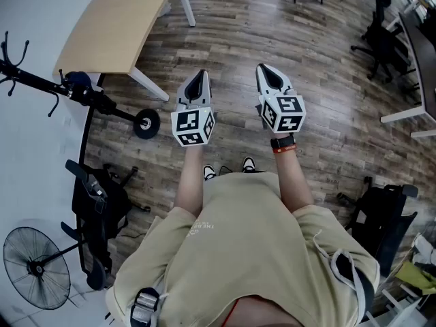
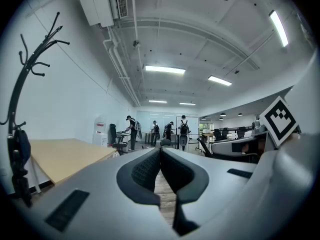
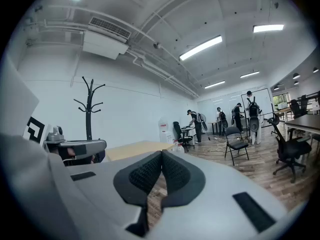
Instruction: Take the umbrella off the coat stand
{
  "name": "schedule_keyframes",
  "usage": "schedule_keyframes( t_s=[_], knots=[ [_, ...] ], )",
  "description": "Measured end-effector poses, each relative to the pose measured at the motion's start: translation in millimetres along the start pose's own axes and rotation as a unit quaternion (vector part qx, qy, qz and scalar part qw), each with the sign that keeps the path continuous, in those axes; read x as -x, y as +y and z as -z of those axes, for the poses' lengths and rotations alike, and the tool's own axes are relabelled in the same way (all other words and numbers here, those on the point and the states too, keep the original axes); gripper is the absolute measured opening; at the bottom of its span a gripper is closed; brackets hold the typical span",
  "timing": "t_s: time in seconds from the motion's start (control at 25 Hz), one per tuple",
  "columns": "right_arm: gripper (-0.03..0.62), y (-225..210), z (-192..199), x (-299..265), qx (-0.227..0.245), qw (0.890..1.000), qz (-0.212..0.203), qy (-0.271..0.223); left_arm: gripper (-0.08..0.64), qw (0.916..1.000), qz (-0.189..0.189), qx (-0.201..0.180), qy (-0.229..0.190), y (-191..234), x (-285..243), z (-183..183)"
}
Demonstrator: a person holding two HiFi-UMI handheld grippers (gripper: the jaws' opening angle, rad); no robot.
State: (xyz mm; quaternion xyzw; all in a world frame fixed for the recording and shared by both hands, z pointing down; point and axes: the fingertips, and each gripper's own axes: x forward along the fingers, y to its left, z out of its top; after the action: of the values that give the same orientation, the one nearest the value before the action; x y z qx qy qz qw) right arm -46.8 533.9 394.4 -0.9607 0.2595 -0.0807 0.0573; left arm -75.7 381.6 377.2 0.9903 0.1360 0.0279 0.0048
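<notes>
Over by the white wall on our left, the coat stand [image 3: 89,109] still carries the umbrella [image 2: 20,151], so we judge the task barely begun: nothing has been lifted, touched or even reached for. We stand on the wooden floor well apart from the stand, with the pale table [image 1: 116,26] beyond it.

We hold both tools out in front of us, roughly level. The left gripper [image 1: 197,78] has its jaws pressed together with nothing between them. The right gripper [image 1: 266,71] is the same, pads meeting and empty.

As we read it, everything remains to be done. We must turn toward the stand, close the gap, spread one pair of jaws, take hold of the umbrella and lift it free.

The umbrella itself looks dark, perhaps navy. It is folded into a short, compact bundle hanging close against the black pole, well below the curved hooks at the top. It seems slack and soft rather than rigid. We cannot make out from here what it hangs by.
</notes>
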Motion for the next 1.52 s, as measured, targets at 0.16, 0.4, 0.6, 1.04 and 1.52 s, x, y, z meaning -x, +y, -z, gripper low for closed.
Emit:
schedule_keyframes(
  t_s=[0.16,0.4,0.6,1.04,1.52],
  knots=[
    [0.016,-12,2,2,-0.001,1.000,-0.022,-0.008,0.025,0.9999,-0.009,-0.006,-0.009,-19,-10,7],
    [0.015,-10,16,-11,-0.015,0.999,-0.044,0.008,0.025,0.9998,-0.011,-0.008,0.012,-31,-13,28],
    [0.010,1,22,-49,-0.041,0.998,-0.055,0.015,0.025,0.9995,-0.020,-0.006,0.023,4,-28,31],
    [0.002,32,-9,-223,-0.033,0.996,-0.085,0.015,0.025,0.9993,-0.037,0.003,0.009,143,-130,13],
    [0.002,124,-22,-399,-0.021,0.991,-0.127,0.039,0.025,0.9976,-0.064,0.026,0.002,324,-191,3]
  ],
)
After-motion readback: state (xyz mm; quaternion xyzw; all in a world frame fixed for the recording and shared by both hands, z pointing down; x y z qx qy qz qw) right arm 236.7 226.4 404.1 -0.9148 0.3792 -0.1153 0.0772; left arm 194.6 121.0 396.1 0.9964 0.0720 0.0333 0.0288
